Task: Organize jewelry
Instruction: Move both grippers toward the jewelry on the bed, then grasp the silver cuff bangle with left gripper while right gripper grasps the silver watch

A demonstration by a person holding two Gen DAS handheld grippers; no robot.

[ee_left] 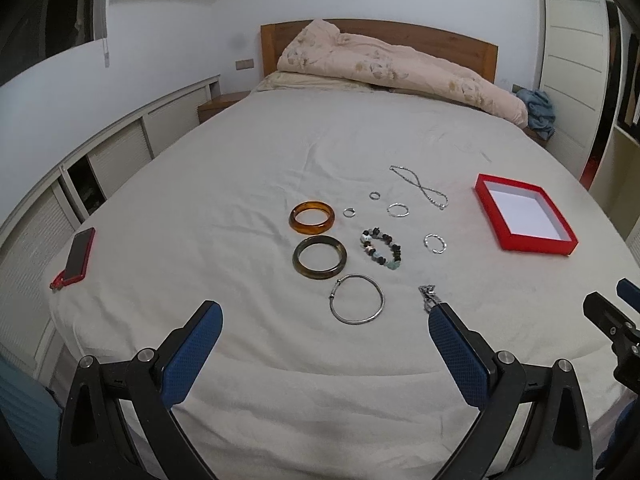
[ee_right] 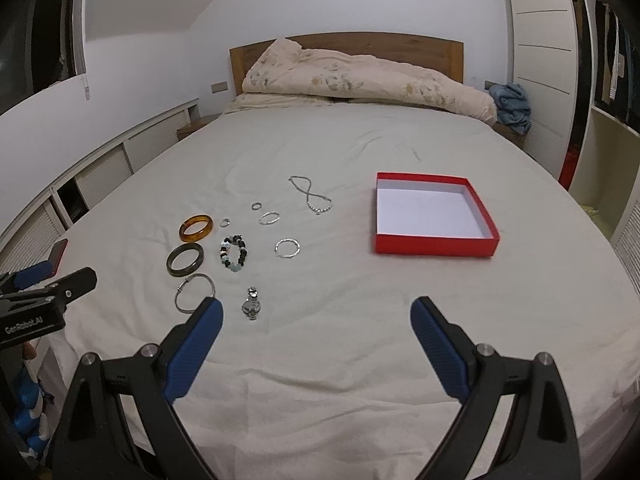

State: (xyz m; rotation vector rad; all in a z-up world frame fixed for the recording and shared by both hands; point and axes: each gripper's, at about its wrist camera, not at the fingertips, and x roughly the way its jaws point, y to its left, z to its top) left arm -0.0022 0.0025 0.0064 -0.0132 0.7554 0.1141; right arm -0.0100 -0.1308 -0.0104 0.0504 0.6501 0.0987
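Note:
Jewelry lies on the grey bed sheet: an amber bangle [ee_left: 311,217], a dark green bangle [ee_left: 319,256], a silver bangle [ee_left: 357,299], a beaded bracelet [ee_left: 382,249], a silver chain necklace [ee_left: 420,187], several small silver rings, and a small watch [ee_right: 251,303]. An open red box [ee_left: 525,214] with a white inside stands empty at the right; it also shows in the right wrist view [ee_right: 434,214]. My left gripper [ee_left: 325,312] is open above the bed's near edge, in front of the silver bangle. My right gripper [ee_right: 316,308] is open and empty, in front of the box.
A red phone [ee_left: 79,256] lies at the bed's left edge. A rolled beige duvet [ee_left: 396,66] lies against the wooden headboard. Low white cabinets run along the left wall, a white wardrobe stands at the right, and a blue cloth [ee_right: 510,108] sits on the nightstand.

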